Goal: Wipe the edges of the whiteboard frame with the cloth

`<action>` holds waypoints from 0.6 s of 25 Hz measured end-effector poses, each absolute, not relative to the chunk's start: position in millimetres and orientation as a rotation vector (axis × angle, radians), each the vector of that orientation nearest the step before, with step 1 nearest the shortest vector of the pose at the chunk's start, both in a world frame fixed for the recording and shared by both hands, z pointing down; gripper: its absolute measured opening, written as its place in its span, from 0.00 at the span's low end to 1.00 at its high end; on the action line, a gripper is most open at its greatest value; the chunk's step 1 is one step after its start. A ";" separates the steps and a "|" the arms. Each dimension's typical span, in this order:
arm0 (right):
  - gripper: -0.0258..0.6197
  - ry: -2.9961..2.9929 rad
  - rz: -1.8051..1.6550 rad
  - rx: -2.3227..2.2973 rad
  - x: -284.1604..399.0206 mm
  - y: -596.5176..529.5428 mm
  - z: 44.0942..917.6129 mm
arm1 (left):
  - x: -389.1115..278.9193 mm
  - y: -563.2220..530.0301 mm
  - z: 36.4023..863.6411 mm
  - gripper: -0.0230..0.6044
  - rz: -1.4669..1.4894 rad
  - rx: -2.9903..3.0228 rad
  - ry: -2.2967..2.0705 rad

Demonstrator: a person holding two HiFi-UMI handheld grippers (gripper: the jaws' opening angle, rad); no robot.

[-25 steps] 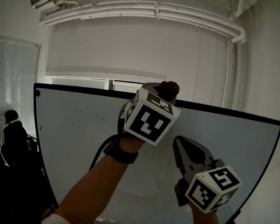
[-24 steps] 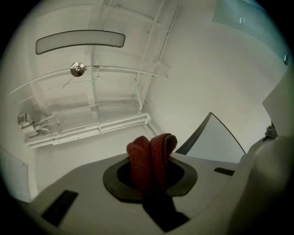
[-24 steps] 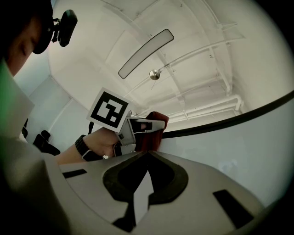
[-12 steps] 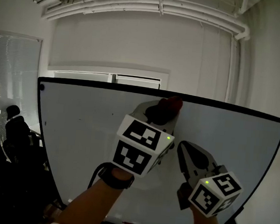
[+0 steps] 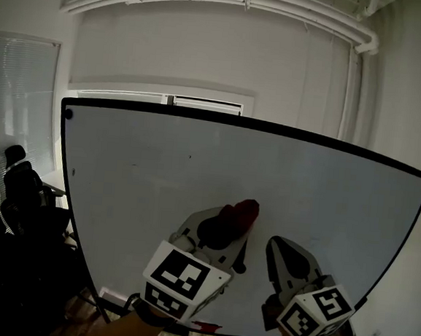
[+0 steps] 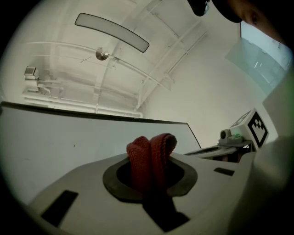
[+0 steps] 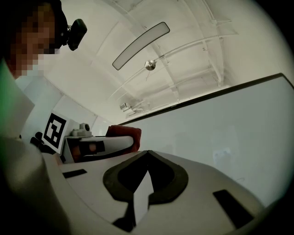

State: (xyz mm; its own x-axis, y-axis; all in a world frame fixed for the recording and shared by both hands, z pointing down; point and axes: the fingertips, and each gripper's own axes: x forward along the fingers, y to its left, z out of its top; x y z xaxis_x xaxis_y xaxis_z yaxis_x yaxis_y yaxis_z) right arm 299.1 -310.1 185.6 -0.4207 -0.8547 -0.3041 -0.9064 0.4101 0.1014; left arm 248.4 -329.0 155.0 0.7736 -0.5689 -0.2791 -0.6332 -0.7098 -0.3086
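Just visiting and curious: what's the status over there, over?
Left tongs shut on red cloth, low before the whiteboard. Right tongs shut, empty. Whiteboard frame top edge well above cloth. Nothing in the way.

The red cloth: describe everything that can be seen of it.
The red cloth looks like a soft, ribbed knit fabric, bunched into two upright folds. The left gripper is shut on it, and its fingers pinch the lower part while the rounded folds stick out past the tips. In the head view it sits in front of the lower middle of the whiteboard, well below the black top frame edge. Whether it touches the board cannot be told.
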 end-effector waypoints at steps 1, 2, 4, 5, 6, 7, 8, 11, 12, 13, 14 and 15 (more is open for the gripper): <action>0.04 2.461 0.368 -1.563 293.4 -309.7 189.9 | 242.4 -328.4 163.0 0.16 0.229 -2.594 0.914; 0.04 2.463 0.366 -1.567 287.1 -309.4 194.3 | 235.6 -328.3 170.7 0.16 0.231 -2.608 0.916; 0.04 2.468 0.370 -1.577 273.7 -308.7 204.9 | 219.9 -328.2 185.6 0.16 0.242 -2.634 0.927; 0.04 2.472 0.372 -1.583 267.0 -308.3 210.9 | 211.7 -327.7 193.2 0.16 0.245 -2.643 0.933; 0.04 2.478 0.373 -1.589 260.3 -308.0 217.2 | 203.8 -326.8 201.1 0.16 0.245 -2.647 0.940; 0.04 2.486 0.374 -1.596 253.6 -307.6 223.4 | 196.5 -325.8 209.4 0.16 0.239 -2.645 0.945; 0.04 2.494 0.376 -1.604 246.9 -307.1 229.5 | 190.1 -324.6 218.1 0.16 0.230 -2.644 0.947; 0.04 2.512 0.359 -1.615 226.5 -305.6 247.2 | 174.2 -322.4 244.8 0.16 0.208 -2.673 0.967; 0.04 2.516 0.340 -1.614 220.3 -305.5 253.6 | 168.5 -322.5 252.3 0.16 0.206 -2.680 0.974; 0.04 2.520 0.320 -1.615 214.9 -305.9 260.4 | 162.7 -322.3 259.3 0.16 0.204 -2.683 0.979; 0.04 2.524 0.302 -1.616 210.0 -306.4 267.5 | 157.4 -321.8 266.1 0.16 0.198 -2.687 0.981; 0.04 2.527 0.285 -1.618 205.7 -307.0 274.2 | 153.0 -320.8 272.9 0.16 0.189 -2.694 0.981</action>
